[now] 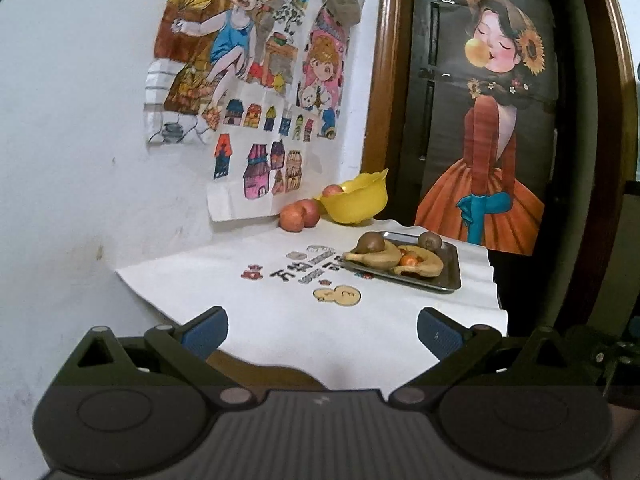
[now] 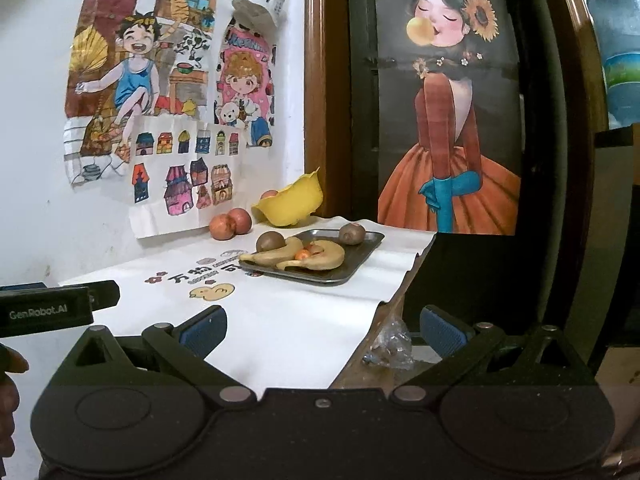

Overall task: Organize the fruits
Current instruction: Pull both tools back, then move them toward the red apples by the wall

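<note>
Left gripper (image 1: pixel 322 330): blue-padded jaws spread wide, empty, bottom centre of frame.
Right gripper (image 2: pixel 323 330): blue-padded jaws spread wide, empty, bottom centre.
Rectangular metal tray (image 1: pixel 448 276): centre right, on white printed cloth (image 1: pixel 280 312).
Tray contents: two yellow bananas (image 1: pixel 420 266), two brown kiwis (image 1: pixel 430 240), small orange fruit (image 1: pixel 409 259).
Yellow plastic bowl (image 1: pixel 356 200): behind tray, holds one red apple (image 1: pixel 332 191).
Two red apples (image 1: pixel 298 216): on cloth, just left of bowl.

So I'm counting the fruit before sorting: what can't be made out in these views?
- Bowl contents: in both views its wall hides all but the top of one red fruit.
- Small orange fruit on the tray: banana-shaped pieces partly cover them in both views; count unclear.
- Two apples overlap in the left view, so the rear one is partly hidden.
- Both grippers stand open and empty.
</note>
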`<state>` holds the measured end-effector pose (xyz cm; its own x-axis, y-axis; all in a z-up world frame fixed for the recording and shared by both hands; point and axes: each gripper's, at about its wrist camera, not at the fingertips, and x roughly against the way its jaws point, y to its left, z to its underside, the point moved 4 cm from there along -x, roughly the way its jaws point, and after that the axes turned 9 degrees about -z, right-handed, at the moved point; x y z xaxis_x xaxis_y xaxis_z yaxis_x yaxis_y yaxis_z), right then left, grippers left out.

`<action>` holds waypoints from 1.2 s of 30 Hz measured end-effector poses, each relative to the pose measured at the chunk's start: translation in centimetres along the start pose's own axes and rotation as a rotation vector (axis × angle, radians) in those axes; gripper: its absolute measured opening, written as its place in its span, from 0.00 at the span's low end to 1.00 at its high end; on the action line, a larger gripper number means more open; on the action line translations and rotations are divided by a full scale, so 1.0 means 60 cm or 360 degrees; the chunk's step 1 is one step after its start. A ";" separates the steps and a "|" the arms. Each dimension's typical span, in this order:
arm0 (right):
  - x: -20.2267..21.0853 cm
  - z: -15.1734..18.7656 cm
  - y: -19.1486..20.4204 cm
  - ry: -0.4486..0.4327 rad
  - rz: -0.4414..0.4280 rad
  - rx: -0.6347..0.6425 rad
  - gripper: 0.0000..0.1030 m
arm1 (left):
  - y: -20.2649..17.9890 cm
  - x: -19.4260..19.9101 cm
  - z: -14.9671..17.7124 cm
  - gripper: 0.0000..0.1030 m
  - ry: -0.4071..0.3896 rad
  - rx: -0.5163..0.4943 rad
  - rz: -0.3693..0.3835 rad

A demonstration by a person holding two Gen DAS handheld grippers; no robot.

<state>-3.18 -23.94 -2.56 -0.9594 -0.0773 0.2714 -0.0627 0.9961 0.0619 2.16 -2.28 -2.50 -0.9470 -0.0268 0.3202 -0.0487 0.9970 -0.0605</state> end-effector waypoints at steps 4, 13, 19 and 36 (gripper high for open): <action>-0.006 0.004 0.017 -0.0006 -0.0020 0.0028 0.99 | 0.008 0.002 0.006 1.00 0.0010 0.0012 -0.0021; -0.067 0.001 0.051 0.0015 -0.0123 0.0118 0.99 | 0.053 -0.042 0.011 1.00 0.0093 0.0112 -0.0160; -0.148 -0.004 0.050 0.0066 -0.0232 0.0077 0.99 | 0.068 -0.109 0.007 1.00 0.0145 0.0144 -0.0235; -0.403 -0.127 -0.035 0.0603 -0.0693 -0.0272 0.99 | -0.006 -0.347 -0.153 1.00 0.0581 0.0112 -0.0332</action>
<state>22.25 -24.49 -1.95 -0.6887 -0.5176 0.5078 -0.3525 0.8510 0.3892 24.79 -1.40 -0.44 -0.7404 -0.1875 0.6454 -0.2611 0.9651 -0.0191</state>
